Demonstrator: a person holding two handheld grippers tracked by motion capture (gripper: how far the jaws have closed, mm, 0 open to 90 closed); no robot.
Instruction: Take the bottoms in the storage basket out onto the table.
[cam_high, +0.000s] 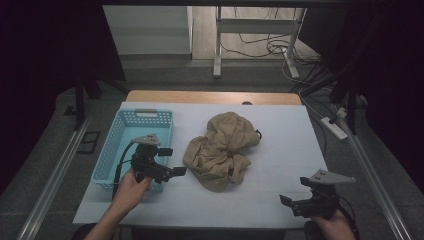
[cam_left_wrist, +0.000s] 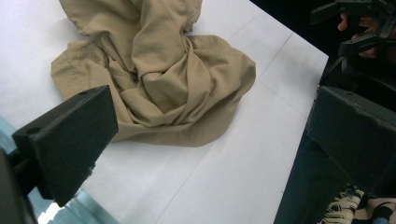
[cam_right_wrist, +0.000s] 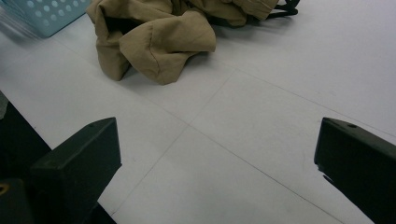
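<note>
A crumpled tan garment (cam_high: 222, 150) lies in a heap at the middle of the white table (cam_high: 285, 145). My left gripper (cam_high: 172, 161) hovers over the basket's near right corner, just left of the garment, jaws open and empty. In the left gripper view the garment (cam_left_wrist: 159, 79) lies close ahead of the left gripper (cam_left_wrist: 210, 140). My right gripper (cam_high: 289, 204) is at the table's front right, open and empty, well away from the cloth. In the right gripper view the right gripper (cam_right_wrist: 217, 163) frames bare table, with the garment (cam_right_wrist: 154, 42) farther off.
A light blue perforated basket (cam_high: 145, 113) stands on the left of the table, its corner (cam_right_wrist: 44, 14) also in the right gripper view. A black strap (cam_right_wrist: 285, 9) pokes out from the garment's far side. A power strip (cam_high: 334, 127) and cables lie on the floor beyond the right edge.
</note>
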